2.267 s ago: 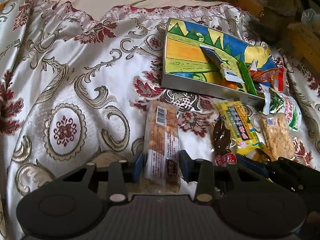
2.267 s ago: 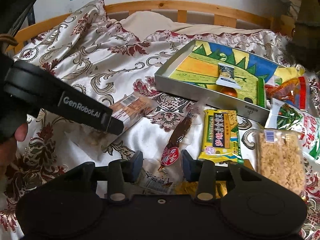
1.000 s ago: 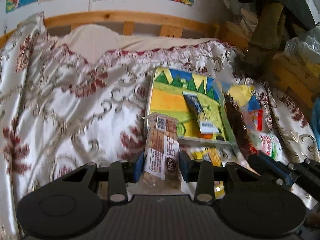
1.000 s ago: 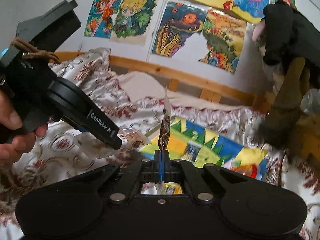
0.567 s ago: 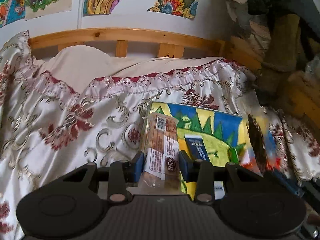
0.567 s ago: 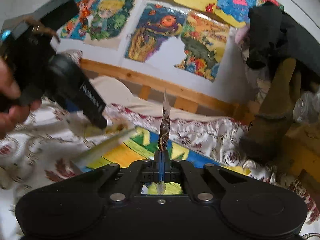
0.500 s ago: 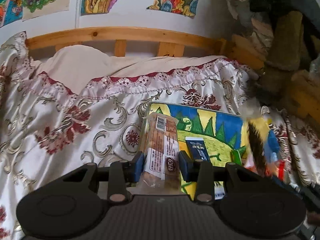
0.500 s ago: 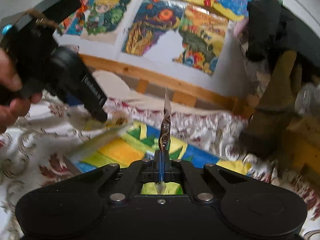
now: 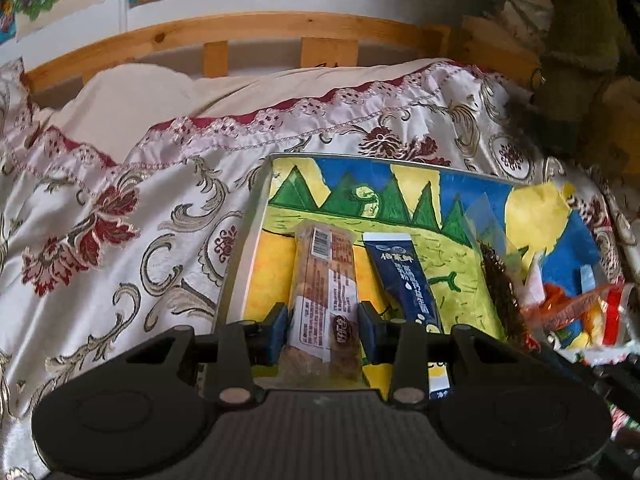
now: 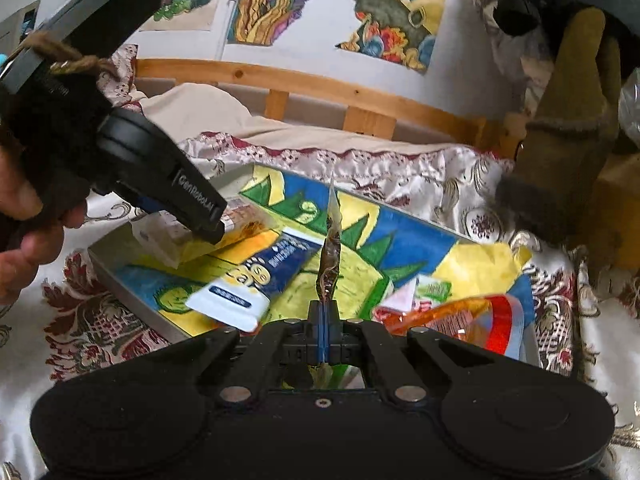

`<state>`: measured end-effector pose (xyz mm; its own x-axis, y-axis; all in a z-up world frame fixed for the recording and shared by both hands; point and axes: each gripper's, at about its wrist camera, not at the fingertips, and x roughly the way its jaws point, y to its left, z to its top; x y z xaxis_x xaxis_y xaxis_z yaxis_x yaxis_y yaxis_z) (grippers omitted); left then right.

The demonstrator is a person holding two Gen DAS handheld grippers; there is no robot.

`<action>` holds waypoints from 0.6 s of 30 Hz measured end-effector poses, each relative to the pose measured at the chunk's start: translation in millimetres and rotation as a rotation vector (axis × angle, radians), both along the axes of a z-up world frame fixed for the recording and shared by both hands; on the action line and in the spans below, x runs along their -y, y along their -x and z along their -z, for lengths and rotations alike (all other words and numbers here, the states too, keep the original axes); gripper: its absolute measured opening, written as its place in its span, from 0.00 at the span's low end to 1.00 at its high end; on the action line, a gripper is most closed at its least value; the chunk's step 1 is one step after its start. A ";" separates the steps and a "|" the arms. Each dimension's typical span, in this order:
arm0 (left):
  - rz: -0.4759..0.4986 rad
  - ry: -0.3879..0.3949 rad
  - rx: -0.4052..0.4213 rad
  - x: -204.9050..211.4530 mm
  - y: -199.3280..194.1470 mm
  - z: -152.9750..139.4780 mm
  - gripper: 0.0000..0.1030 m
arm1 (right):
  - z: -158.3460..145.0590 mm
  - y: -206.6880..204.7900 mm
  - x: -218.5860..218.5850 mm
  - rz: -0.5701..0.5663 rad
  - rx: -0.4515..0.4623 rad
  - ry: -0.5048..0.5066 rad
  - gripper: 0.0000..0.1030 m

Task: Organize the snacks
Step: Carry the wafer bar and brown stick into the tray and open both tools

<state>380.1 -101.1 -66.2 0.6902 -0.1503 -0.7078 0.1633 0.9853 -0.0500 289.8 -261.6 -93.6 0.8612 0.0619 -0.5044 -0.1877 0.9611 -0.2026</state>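
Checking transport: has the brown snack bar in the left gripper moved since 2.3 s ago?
Yes. The snack bar, shut in the left gripper, went from the bedspread to over the tray.

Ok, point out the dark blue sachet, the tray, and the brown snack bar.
dark blue sachet (image 9: pixel 404 276), left wrist view, mid-pack.
tray (image 9: pixel 236 280), left wrist view, left wall.
brown snack bar (image 9: pixel 324 292), left wrist view, label.

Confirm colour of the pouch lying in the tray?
Dark navy with a white end; the pouch in the tray shows best in the right wrist view.

Left gripper (image 9: pixel 323 330) angles downward, jaws partly apart and clamping; right gripper (image 10: pixel 323 334) is pinched fully closed; a bare hand (image 10: pixel 24 216) grips the left handle.
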 end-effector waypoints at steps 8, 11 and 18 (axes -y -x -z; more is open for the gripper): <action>0.011 -0.016 0.007 4.8 1.3 4.6 0.40 | 3.8 -0.9 6.1 0.023 -0.030 -0.029 0.00; 0.015 -0.027 0.008 6.1 1.5 5.8 0.40 | 3.2 -1.0 6.2 0.025 -0.035 -0.037 0.00; 0.017 -0.039 -0.017 8.0 2.6 9.7 0.40 | 3.2 -1.5 6.2 0.030 -0.050 -0.044 0.04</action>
<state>377.5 -109.1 -75.9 0.6759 -0.1343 -0.7246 0.1797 0.9836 -0.0147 291.3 -267.8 -96.8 0.8367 0.0595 -0.5444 -0.1674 0.9743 -0.1507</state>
